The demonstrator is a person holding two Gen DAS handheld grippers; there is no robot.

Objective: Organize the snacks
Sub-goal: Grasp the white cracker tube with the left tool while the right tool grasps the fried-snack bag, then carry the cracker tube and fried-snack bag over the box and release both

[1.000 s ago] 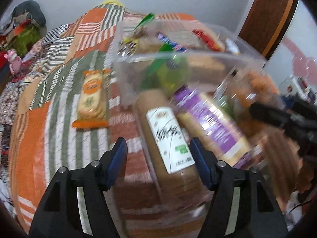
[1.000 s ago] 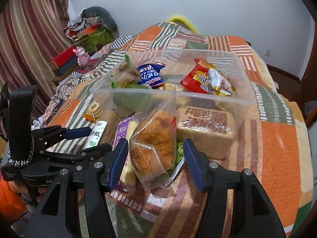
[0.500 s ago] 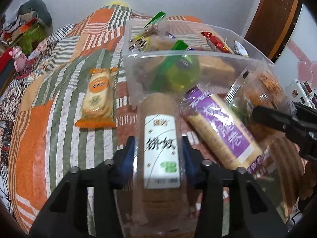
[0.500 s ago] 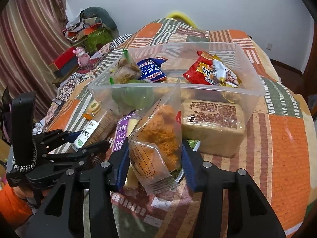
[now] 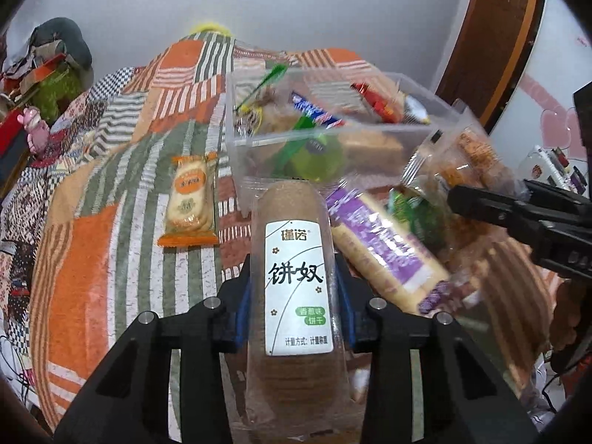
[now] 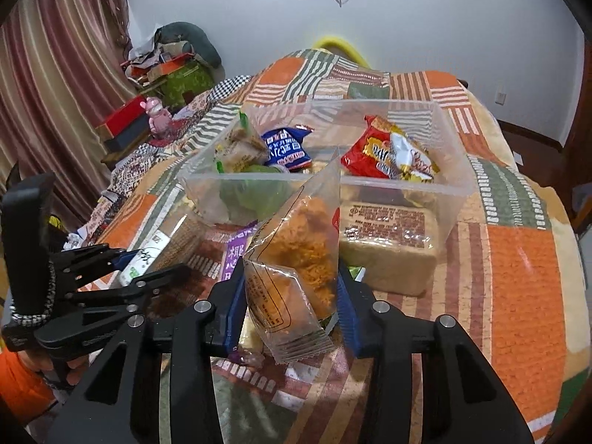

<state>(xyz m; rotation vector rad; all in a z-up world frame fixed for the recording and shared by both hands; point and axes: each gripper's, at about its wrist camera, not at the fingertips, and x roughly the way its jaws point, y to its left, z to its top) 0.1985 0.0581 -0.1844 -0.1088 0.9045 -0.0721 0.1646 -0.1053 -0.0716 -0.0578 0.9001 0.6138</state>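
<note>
Right wrist: patchwork quilt, striped curtain.

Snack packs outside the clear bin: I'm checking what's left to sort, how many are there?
5, others may be hidden: biscuit tube in left gripper, floss bag in right gripper, purple pack, orange cracker pack, brown loaf by the bin.

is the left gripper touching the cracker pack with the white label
Touching. The left wrist view shows the left gripper with both blue finger pads pressed against the sides of the cracker pack, no gap on either side.
</note>
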